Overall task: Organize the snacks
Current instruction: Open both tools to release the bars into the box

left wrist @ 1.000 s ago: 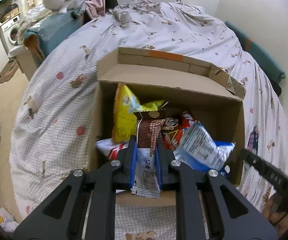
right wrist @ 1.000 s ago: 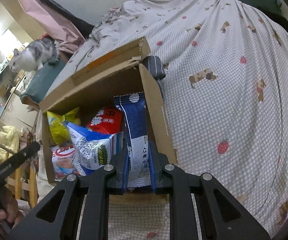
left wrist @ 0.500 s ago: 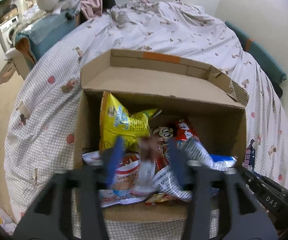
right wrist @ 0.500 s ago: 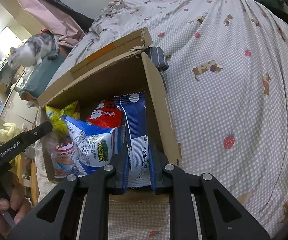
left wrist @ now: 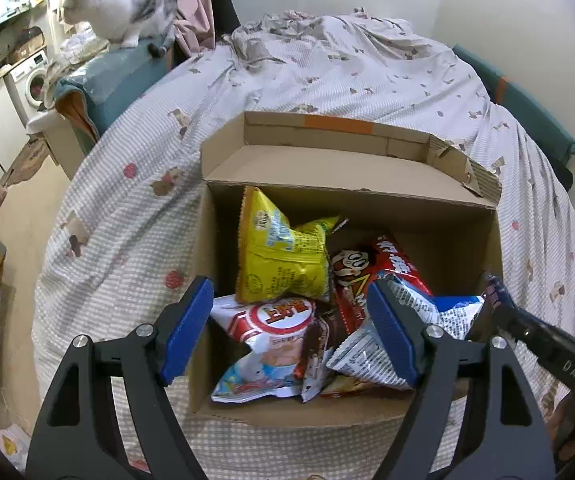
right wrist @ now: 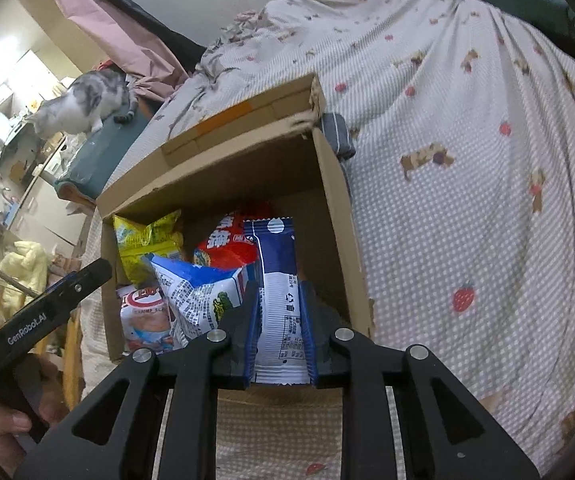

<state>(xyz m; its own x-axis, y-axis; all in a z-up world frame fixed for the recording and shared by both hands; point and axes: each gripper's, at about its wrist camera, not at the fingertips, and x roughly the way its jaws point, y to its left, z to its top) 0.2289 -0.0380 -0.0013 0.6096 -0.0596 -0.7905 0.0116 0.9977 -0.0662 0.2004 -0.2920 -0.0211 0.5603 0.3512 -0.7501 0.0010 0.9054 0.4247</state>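
Right wrist: right gripper (right wrist: 280, 330) opening around blue-white packet (right wrist: 277, 280); left gripper (right wrist: 53, 300), "GenRobot.AI", opening, seemingly empty.

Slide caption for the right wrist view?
Right gripper, jaws easing open, lowers a blue-and-white snack packet into the cardboard box on the bed.

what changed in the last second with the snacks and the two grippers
The left gripper let go of the brown packet, which now lies in the cardboard box; its jaws are opening. The right gripper has the blue-and-white packet between its jaws, which are beginning to open. The box stayed put.
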